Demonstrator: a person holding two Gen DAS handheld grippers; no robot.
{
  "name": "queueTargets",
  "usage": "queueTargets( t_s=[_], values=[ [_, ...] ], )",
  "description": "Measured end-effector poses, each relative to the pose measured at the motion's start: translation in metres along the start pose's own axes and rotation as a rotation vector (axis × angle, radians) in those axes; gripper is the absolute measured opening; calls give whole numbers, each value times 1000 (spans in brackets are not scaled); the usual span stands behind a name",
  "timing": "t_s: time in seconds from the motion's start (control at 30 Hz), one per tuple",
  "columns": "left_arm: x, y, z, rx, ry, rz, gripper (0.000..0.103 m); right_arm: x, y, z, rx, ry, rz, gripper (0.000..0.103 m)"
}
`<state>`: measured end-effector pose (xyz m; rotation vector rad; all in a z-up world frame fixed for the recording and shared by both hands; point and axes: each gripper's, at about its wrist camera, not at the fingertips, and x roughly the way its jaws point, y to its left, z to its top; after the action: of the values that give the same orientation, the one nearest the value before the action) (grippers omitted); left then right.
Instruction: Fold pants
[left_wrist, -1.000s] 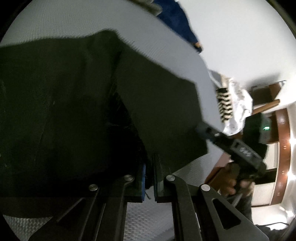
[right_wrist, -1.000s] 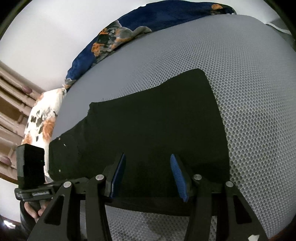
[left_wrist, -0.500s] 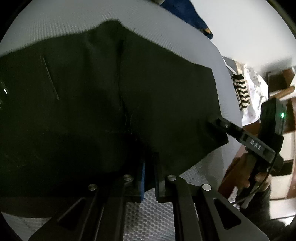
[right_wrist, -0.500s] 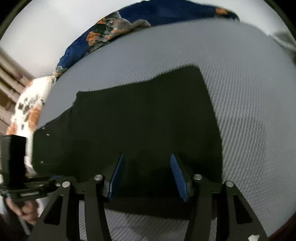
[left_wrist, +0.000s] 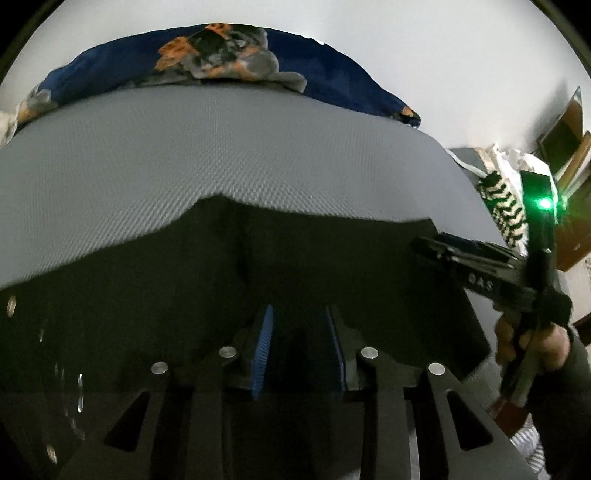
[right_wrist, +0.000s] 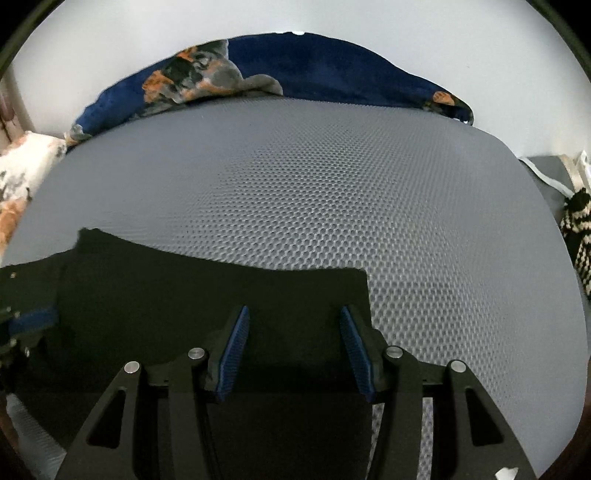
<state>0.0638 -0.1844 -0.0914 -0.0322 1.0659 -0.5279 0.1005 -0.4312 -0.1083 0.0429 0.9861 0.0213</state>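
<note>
Black pants (left_wrist: 258, 266) lie flat on the grey mesh bed surface (left_wrist: 184, 166), at the near edge. My left gripper (left_wrist: 299, 347) is open just above the pants, blue pads apart, holding nothing. My right gripper (right_wrist: 293, 350) is open above the pants' right end (right_wrist: 221, 291), empty. The right gripper also shows at the right of the left wrist view (left_wrist: 480, 266), held in a hand. The left gripper's blue pad shows at the left edge of the right wrist view (right_wrist: 33, 319).
A blue floral blanket (right_wrist: 295, 70) lies along the far edge of the bed against the white wall. A black-and-white striped cloth (left_wrist: 506, 210) sits off the right side. A floral pillow (right_wrist: 22, 166) lies at the far left.
My left gripper has opened and let go of the pants, which now lie flat. Both grippers have pulled back toward the near edge.
</note>
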Motion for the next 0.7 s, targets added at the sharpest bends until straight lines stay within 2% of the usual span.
queueTargets(
  t_s=[0.2,0.37,0.6,0.7],
  values=[
    [35,9,18,4,45,84,30,7,1,1,-4,-2,-4,49],
    [33,10,17,16,34,71,31,6,0,-3,-2,-13,-2,49],
    [20,6,3,20,32,64,45,-4,0,-8,47,-35,18,52],
    [12,8,-8,14,29,55,46,-13,4,-14,56,-45,32,56]
  ],
)
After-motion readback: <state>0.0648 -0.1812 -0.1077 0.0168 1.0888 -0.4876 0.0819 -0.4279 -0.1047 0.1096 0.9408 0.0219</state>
